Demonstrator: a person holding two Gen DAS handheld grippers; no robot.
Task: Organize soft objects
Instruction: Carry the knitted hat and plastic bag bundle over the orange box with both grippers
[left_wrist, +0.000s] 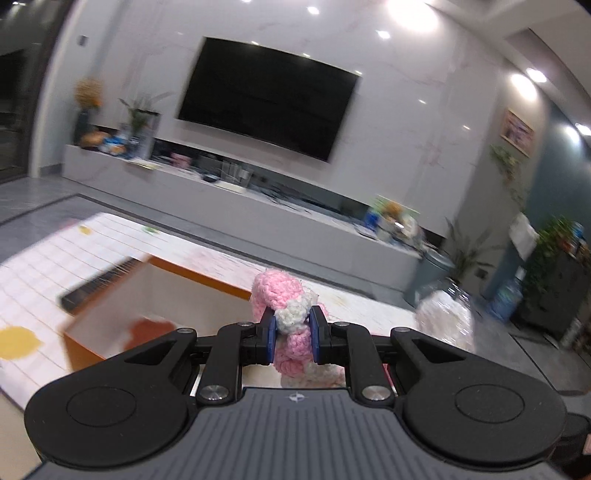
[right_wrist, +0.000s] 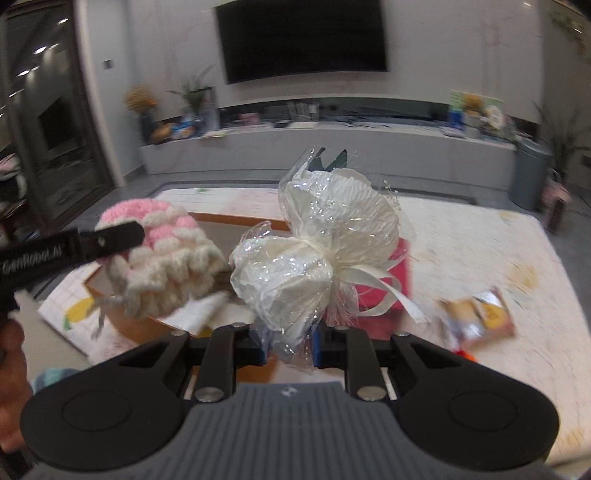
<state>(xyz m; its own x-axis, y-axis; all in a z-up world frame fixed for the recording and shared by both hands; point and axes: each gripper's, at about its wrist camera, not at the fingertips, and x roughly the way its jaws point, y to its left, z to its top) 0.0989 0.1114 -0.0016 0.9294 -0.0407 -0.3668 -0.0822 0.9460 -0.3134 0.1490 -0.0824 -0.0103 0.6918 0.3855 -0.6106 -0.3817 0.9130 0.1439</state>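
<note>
Cellophane is slick: the right gripper (right_wrist: 289, 345) pinches only the bouquet's (right_wrist: 314, 254) wrap, so it could slip. Left gripper (left_wrist: 291, 332) jaws clamp the knit (left_wrist: 280, 295) over the box (left_wrist: 110, 314).

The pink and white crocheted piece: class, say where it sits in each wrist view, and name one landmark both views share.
Left wrist view: the pink and white crocheted piece is low centre, clamped in the left gripper.
Right wrist view: it is at middle left, above the orange box.
Shared landmark: the wall-mounted television.
</note>
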